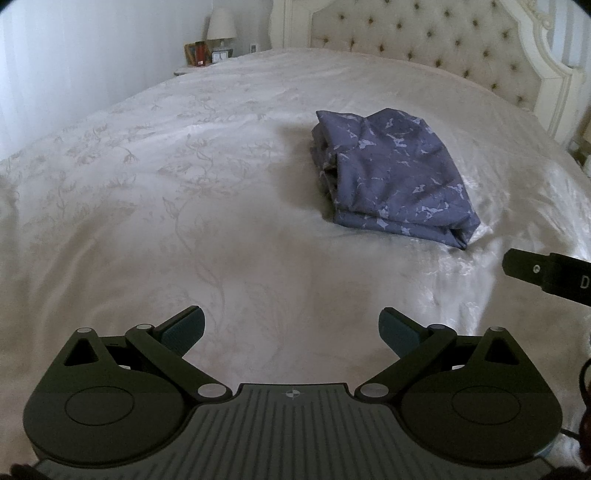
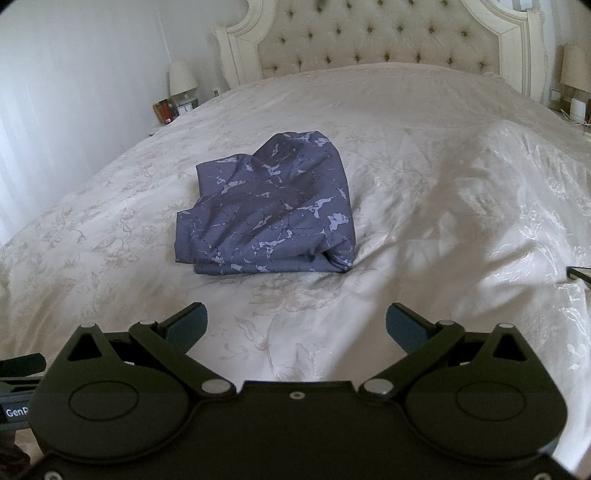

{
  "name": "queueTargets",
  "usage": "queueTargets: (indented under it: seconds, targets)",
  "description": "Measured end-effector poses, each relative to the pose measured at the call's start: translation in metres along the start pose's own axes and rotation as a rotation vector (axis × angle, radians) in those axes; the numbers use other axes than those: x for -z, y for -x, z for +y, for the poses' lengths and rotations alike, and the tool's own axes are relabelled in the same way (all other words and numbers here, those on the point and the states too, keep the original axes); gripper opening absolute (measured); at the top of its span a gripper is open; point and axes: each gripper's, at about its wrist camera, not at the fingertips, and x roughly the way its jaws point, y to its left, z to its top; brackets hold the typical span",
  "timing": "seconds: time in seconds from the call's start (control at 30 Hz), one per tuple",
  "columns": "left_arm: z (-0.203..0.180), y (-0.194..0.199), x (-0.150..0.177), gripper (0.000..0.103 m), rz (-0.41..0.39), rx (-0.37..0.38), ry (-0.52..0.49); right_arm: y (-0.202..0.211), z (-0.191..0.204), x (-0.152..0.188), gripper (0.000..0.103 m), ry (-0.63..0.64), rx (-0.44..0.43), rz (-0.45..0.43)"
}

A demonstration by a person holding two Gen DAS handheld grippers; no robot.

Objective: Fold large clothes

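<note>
1. Folded garment [image 2: 271, 210] lies on the bedspread [image 2: 424, 177], roughly mid-bed, ahead of both grippers and touching neither.
2. Left gripper [image 1: 291, 328] hovers over the near part of the bed – garment ahead and to its right.
3. Right gripper [image 2: 295, 325] sits to the right of the left one – garment ahead, slightly left; jaws of both spread, nothing between them.
4. Headboard [image 2: 384, 40] stands behind the garment at the far end.
5. Nightstand lamp [image 1: 221, 25] stands at the bed's far-left corner; second lamp [image 2: 574, 70] at far right.
</note>
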Motion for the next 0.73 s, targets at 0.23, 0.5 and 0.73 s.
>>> queueTargets:
  seconds: [0.23, 0.5, 0.73]
  targets:
    - [-0.0008, -0.0004, 0.0007, 0.102, 0.002, 0.001, 0.001, -0.0002, 0.0003, 0.0002, 0.102, -0.002, -0.001, 0.000]
    - [-0.0016, -0.0006, 0.0021, 0.102, 0.002, 0.000, 0.002, -0.0008, -0.0001, 0.0001, 0.102, -0.002, -0.002, 0.001]
    - [-0.0002, -0.0015, 0.0030, 0.102, 0.007, 0.001, 0.008, -0.0015, 0.0002, 0.0002, 0.102, -0.003, -0.002, 0.003]
